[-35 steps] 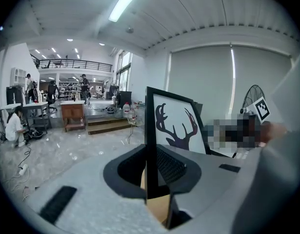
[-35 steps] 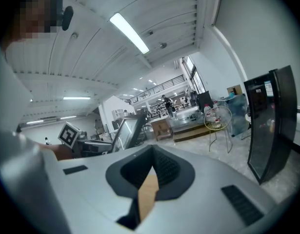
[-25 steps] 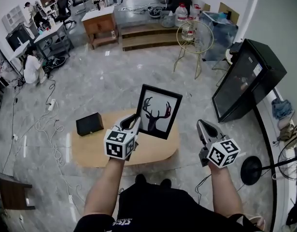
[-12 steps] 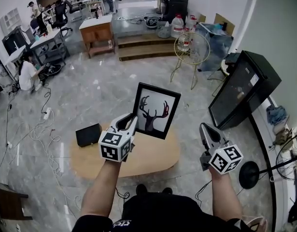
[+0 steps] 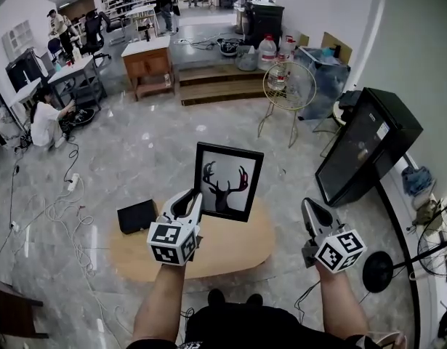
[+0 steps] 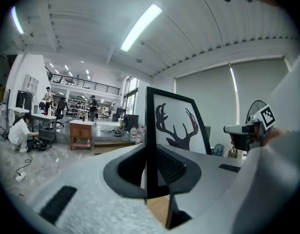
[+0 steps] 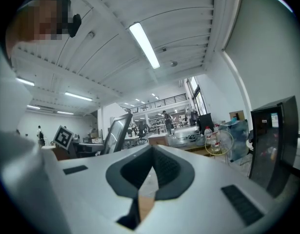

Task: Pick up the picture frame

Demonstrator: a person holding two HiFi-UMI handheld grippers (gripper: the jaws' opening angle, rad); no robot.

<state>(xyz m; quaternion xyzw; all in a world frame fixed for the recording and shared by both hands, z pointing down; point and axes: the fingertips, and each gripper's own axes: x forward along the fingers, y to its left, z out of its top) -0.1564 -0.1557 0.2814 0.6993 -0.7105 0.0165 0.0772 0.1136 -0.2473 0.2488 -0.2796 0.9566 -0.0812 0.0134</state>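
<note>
I am looking down on a grey marble floor (image 5: pixel 158 144) strewn with cables. A big black screen (image 5: pixel 368 147) leans at the right side of the room. Below me stands the oval wooden bench (image 5: pixel 230 249); its top is bare where I can see it.

The picture frame (image 5: pixel 227 182) is up in the air, clear of the bench. In the head view it hangs over the bench's far edge. It stands nearly upright, with a black border and a white sheet that shows a dark deer head with antlers.

A small black box (image 5: pixel 137 216) lies at the bench's far left edge. I cannot tell whether it sits on the wood or on the floor just beyond.

The left gripper (image 5: pixel 192 198) has the frame by its left border, low down. In the left gripper view the black edge runs straight up between the two fingers (image 6: pixel 176 167), which are clamped on it from either side, and the deer print faces away to the right.

The right gripper (image 5: pixel 310 205) hovers off the bench's right end, well apart from the frame. In its own view its fingers meet at the tips with nothing between them.
</note>
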